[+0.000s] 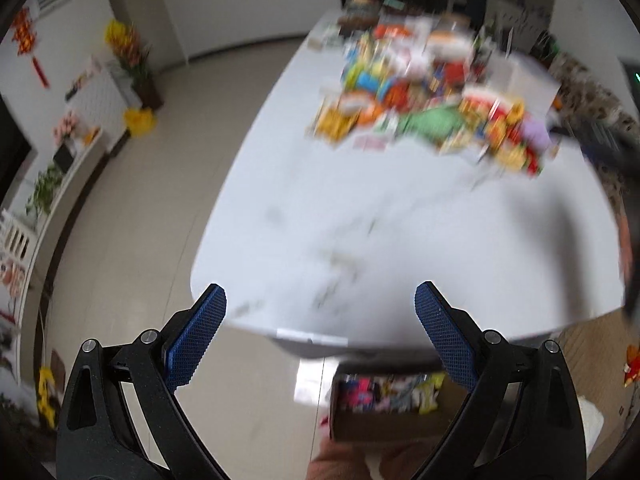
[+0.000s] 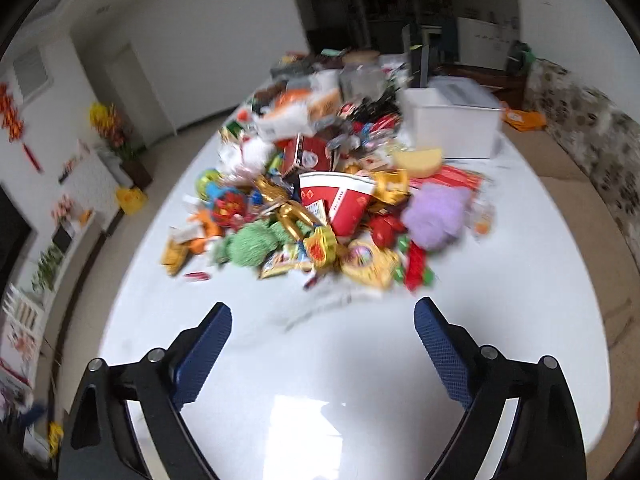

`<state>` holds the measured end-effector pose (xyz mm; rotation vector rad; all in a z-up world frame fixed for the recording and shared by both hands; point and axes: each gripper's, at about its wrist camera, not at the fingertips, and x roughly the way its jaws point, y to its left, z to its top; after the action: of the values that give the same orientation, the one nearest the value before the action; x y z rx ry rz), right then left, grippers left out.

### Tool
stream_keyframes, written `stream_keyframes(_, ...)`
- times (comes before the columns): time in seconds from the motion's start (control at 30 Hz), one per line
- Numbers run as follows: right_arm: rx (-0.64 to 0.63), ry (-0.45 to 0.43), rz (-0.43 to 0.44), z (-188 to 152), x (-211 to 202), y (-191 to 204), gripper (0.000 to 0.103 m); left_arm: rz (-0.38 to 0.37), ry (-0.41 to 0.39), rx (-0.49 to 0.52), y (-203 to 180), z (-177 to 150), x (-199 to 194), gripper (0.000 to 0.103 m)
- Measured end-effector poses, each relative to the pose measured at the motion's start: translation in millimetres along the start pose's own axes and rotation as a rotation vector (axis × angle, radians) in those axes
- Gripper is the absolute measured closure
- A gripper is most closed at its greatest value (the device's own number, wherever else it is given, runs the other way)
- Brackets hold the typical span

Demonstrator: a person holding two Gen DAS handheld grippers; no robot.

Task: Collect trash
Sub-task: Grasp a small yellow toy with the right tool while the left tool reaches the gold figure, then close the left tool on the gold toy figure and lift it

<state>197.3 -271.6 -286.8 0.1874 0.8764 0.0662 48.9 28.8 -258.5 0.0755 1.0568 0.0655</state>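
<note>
A big pile of colourful trash (image 2: 320, 208) covers the far half of a white table (image 2: 320, 380): wrappers, a red paper cup (image 2: 340, 204), a green fuzzy ball (image 2: 248, 244), a purple fluffy thing (image 2: 436, 212). The pile also shows, blurred, in the left wrist view (image 1: 420, 108). My right gripper (image 2: 322, 316) is open and empty above the table's near half. My left gripper (image 1: 320, 300) is open and empty over the table's near edge. A cardboard box (image 1: 384, 404) holding wrappers sits on the floor below it.
A white plastic bin (image 2: 452, 124) stands behind the pile at the right. A sofa (image 2: 592, 128) runs along the right wall. White shelves with flowers (image 1: 128, 48) line the left wall. Tiled floor (image 1: 152, 200) lies left of the table.
</note>
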Motion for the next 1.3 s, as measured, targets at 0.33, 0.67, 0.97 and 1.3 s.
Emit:
stream_keyframes(0.33, -0.032, 0.159, -0.05, 50.6, 121.7, 4.0, 0.063, 0.072, 0.222, -0.086, 37.1, -54.9, 43.7, 0.01)
stream_keyframes(0.67, 0.232, 0.245, 0.245, -37.8, 63.0, -29.5, 0.072, -0.045, 0.172, 0.026, -22.6, -8.9, 52.0, 0.01)
stream_keyframes(0.97, 0.385, 0.193, 0.241, -89.6, 7.2, -77.8, 0.086, -0.2, 0.184, 0.103, -125.8, 67.0, 101.7, 0.01)
stream_keyframes(1.3, 0.395, 0.085, 0.217, -101.9, -60.9, -118.9, 0.086, -0.132, 0.234, 0.006, -223.9, 178.2, 178.8, 0.012)
